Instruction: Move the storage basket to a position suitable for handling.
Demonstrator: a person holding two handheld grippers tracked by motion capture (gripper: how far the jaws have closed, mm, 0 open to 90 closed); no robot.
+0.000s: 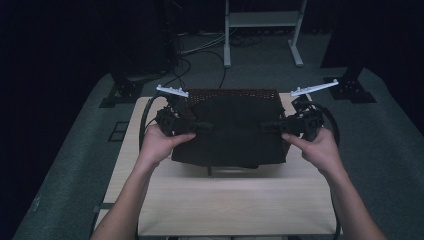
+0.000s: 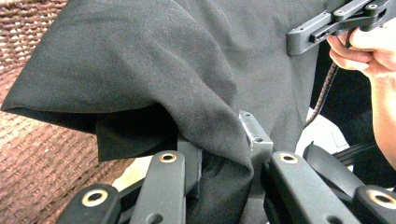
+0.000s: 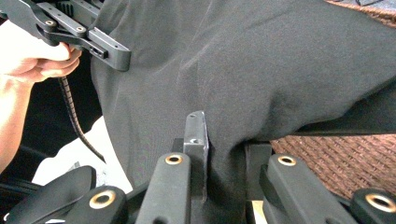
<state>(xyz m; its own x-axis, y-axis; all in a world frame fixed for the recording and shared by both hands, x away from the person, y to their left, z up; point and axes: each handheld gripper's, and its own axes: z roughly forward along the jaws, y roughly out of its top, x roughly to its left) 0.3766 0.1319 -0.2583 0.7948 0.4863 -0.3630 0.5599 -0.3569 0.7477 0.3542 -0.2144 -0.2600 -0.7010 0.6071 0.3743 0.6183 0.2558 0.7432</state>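
Cloth Held Up by Two Grippers

Cloth is what we hold, a big black cloth [image 1: 230,131], and it hangs between our two tools over a brown woven basket [image 1: 235,93]. Our left gripper [image 1: 196,126] is pinched tight on the left edge of the cloth. In the left gripper view the jaws are closed on a fold, and the cloth drapes over them. Our right gripper [image 1: 272,126] is pinched tight on the right edge the same way. The cloth is stretched between the two of them, just above the wooden table [image 1: 225,200].

What could go wrong? The cloth could slip out if one gripper pulls away too hard. Then that side would flop down and the cloth would fall in a heap. It could also sag if we bring the grippers too close together.

The basket sits behind and under the cloth. We cannot tell what is inside it, because the cloth hides it.
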